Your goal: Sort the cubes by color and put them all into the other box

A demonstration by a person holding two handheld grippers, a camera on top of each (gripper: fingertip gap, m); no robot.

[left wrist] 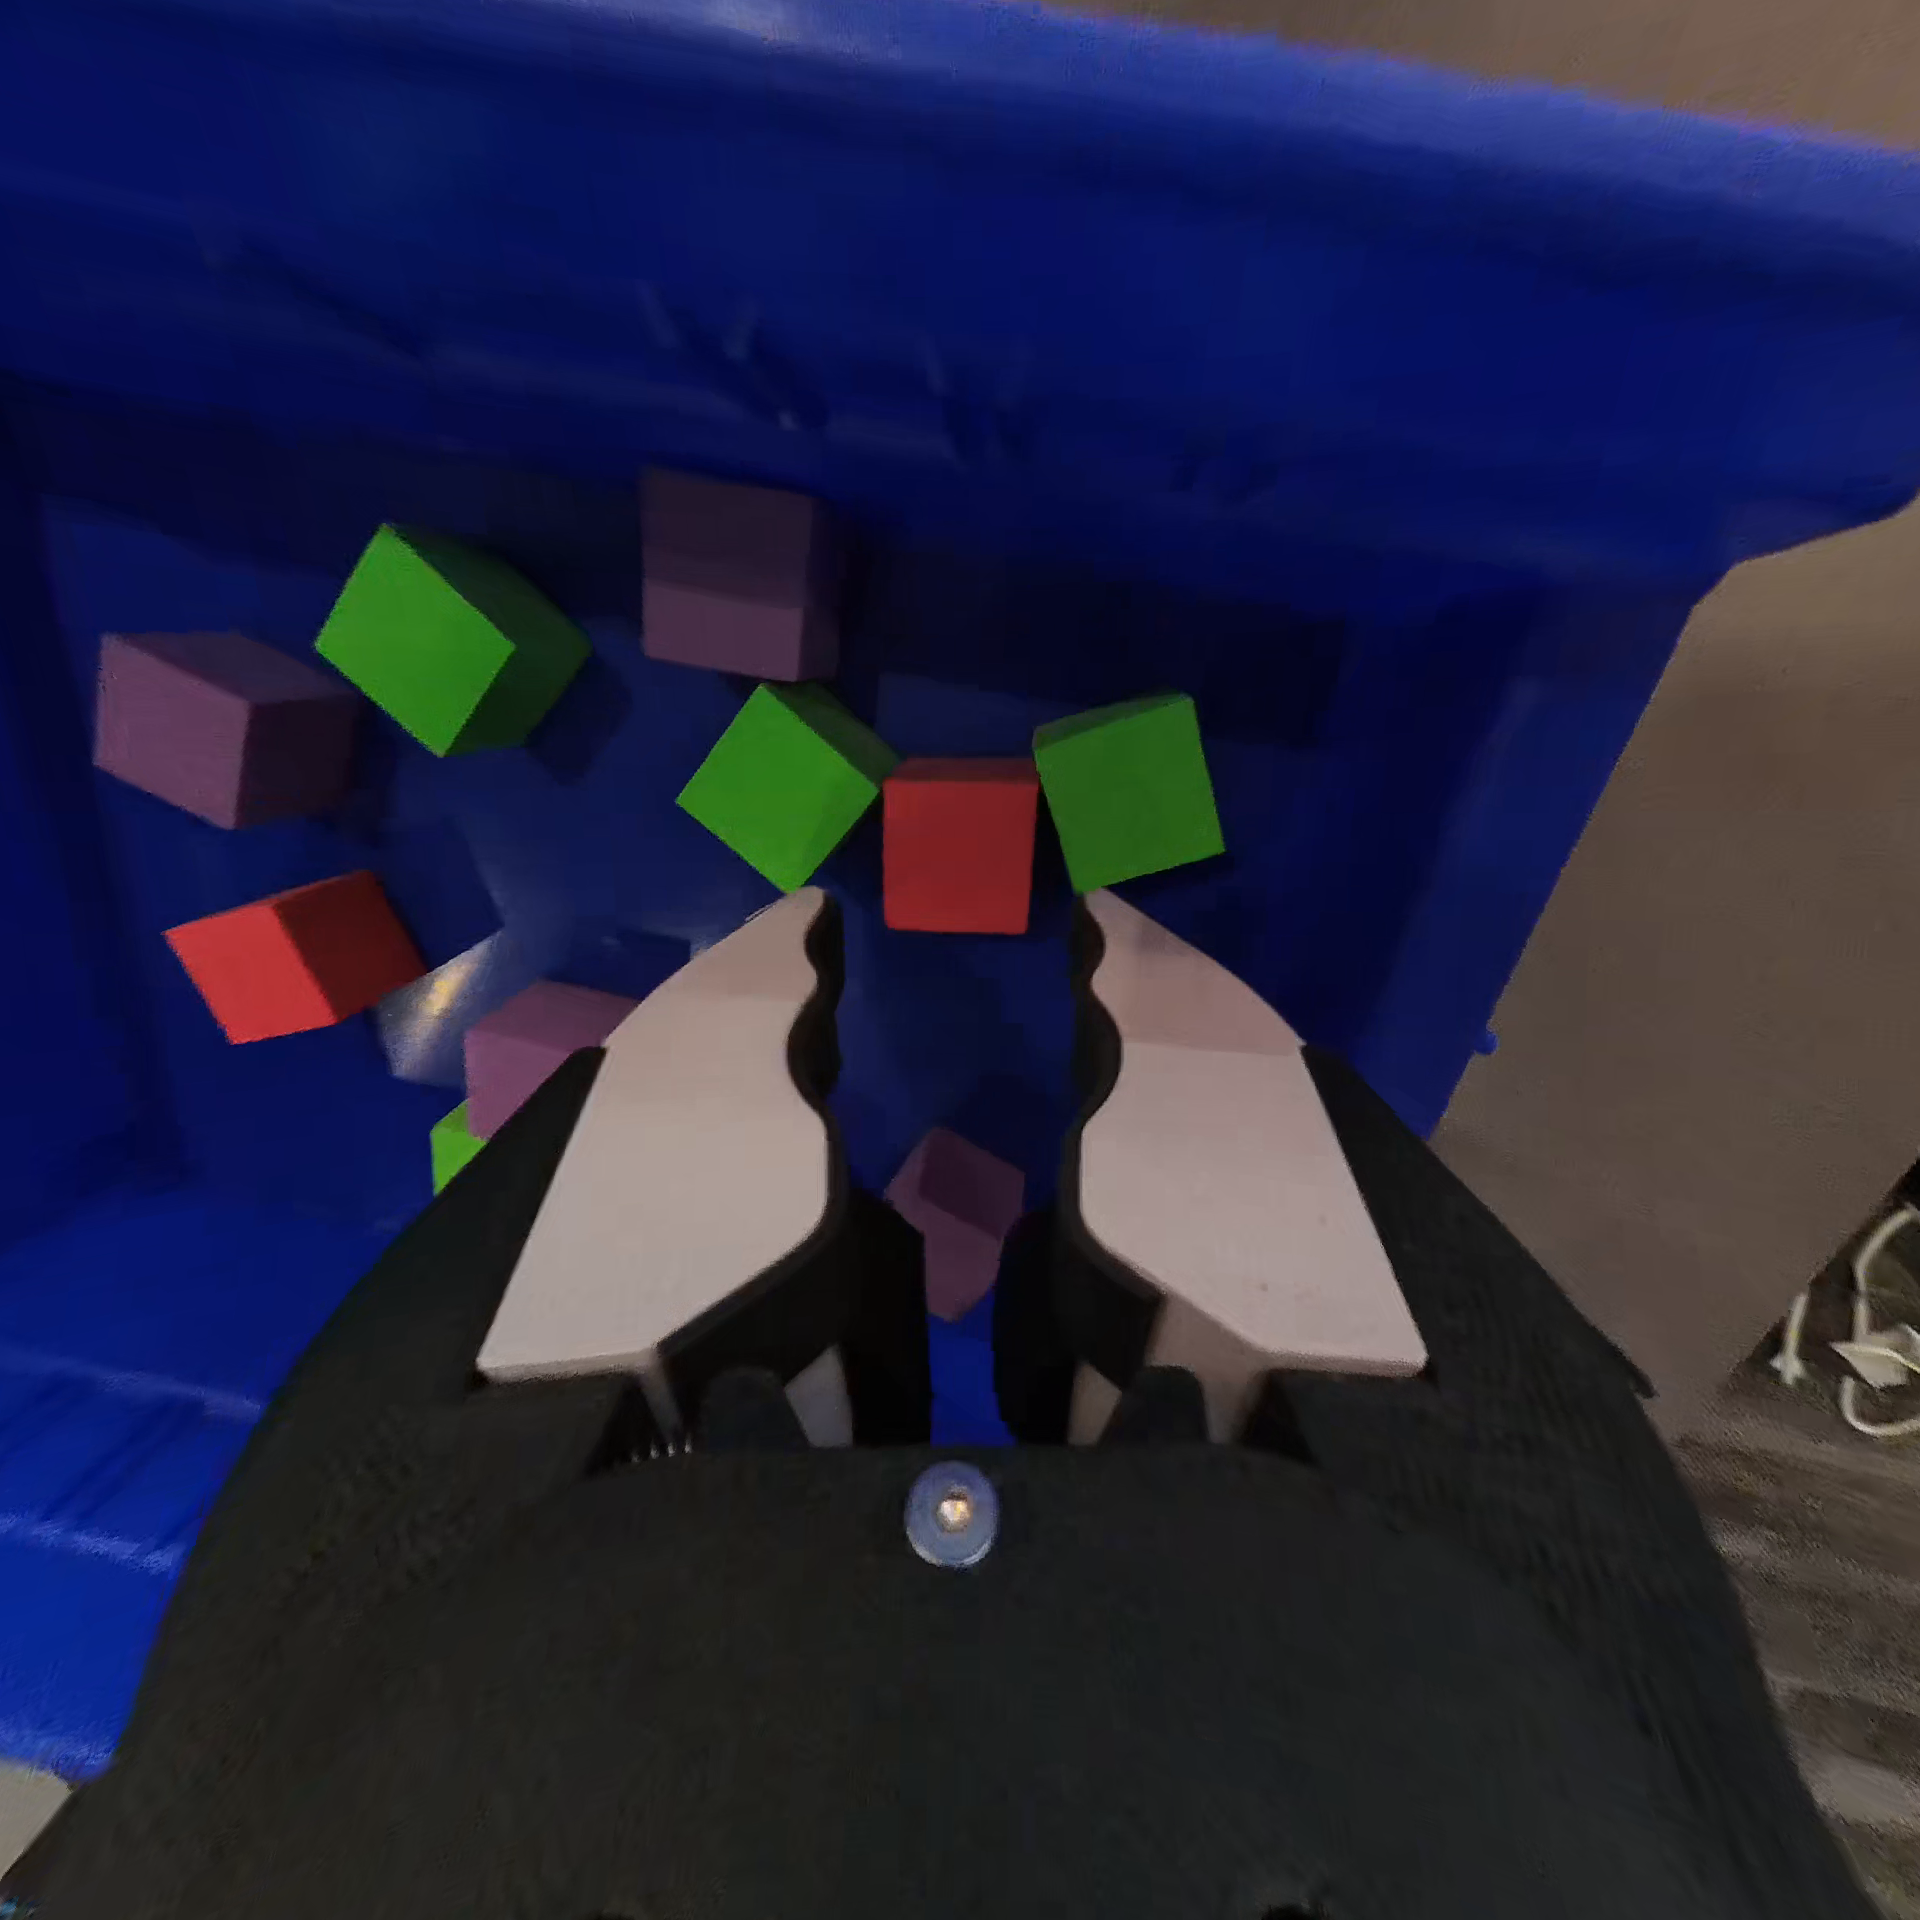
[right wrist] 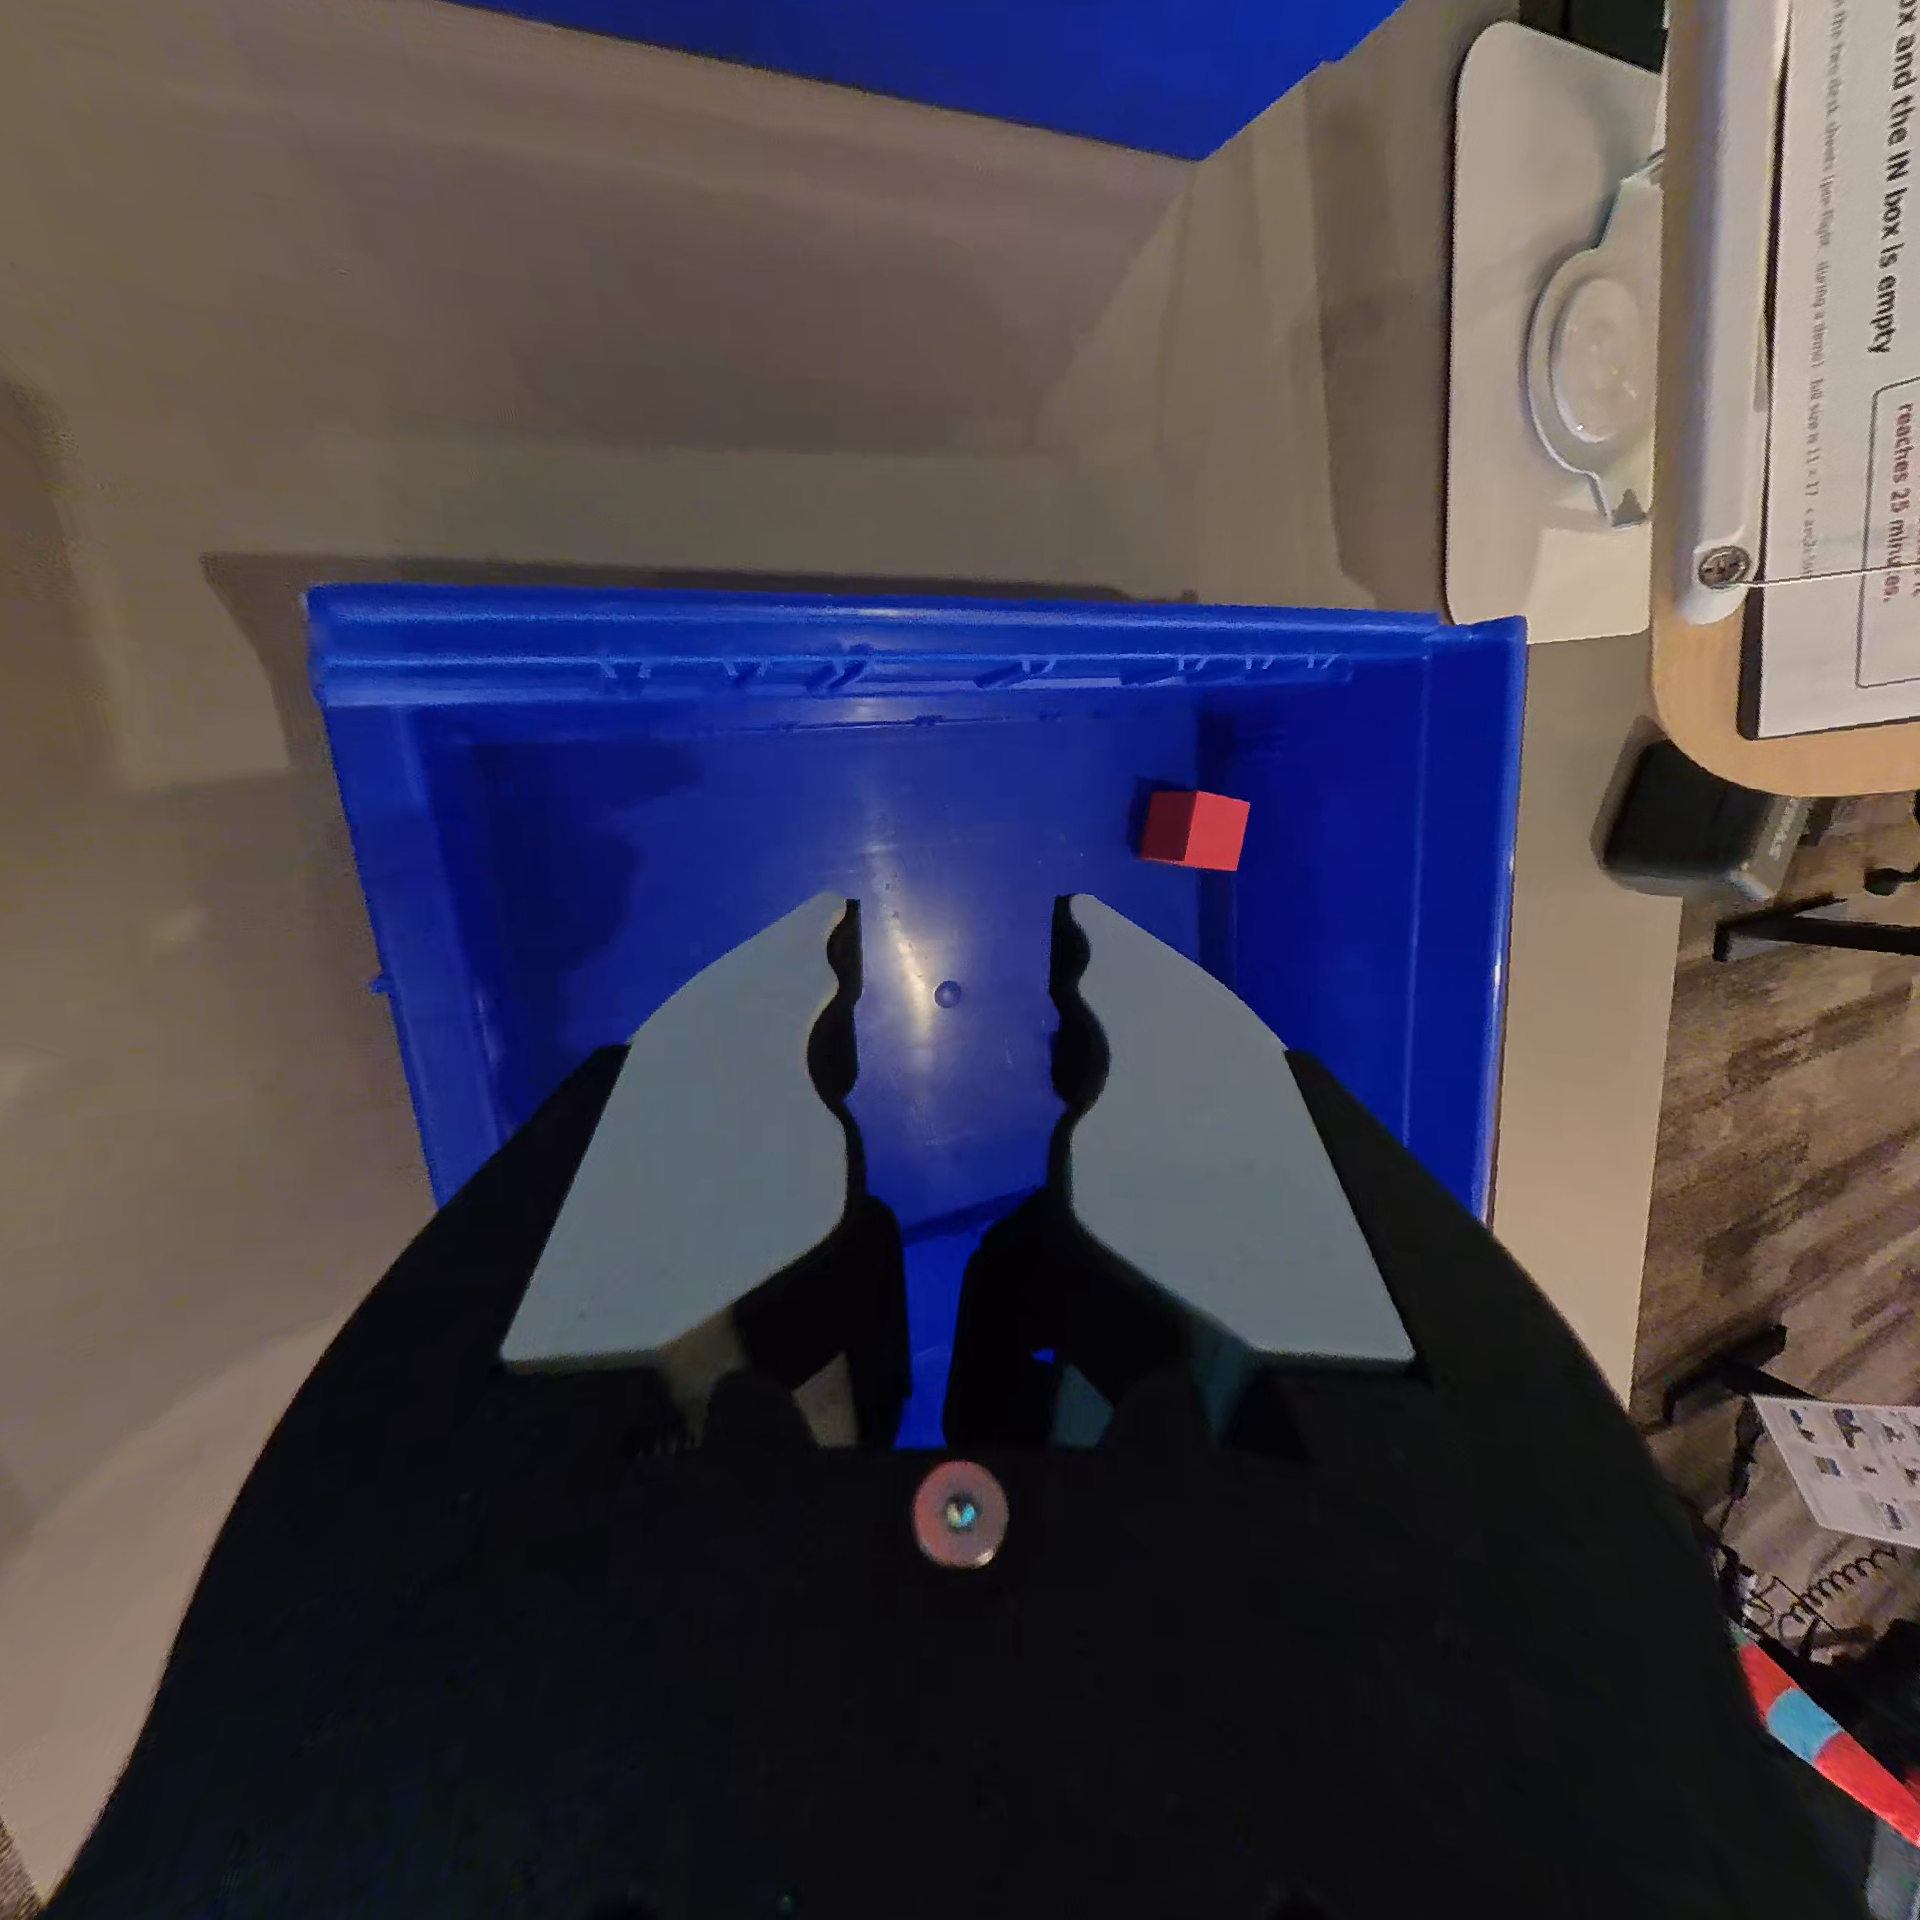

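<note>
1. The left tool point(left wrist: 956, 914) is spread and holds nothing; it hangs over a filled bin point(left wrist: 1039, 312) of blue plastic, with its tips just short of a red cube point(left wrist: 958, 844).
2. That red cube sits between two green cubes point(left wrist: 784, 784), touching or nearly touching both; a purple cube point(left wrist: 956, 1216) shows through the gap between the fingers; more purple, green and red cubes lie scattered to the left.
3. The right tool point(right wrist: 956, 904) is also spread and empty; it hangs over a second bin point(right wrist: 1455, 935) on the worktop point(right wrist: 520, 364).
4. A lone cube point(right wrist: 1193, 828), red, lies in that bin's far right corner, well apart from the tips.
5. A printed sheet point(right wrist: 1849, 312) on a board at the far right bears black and red writing; no brand marks show on the bins or cubes.
</note>
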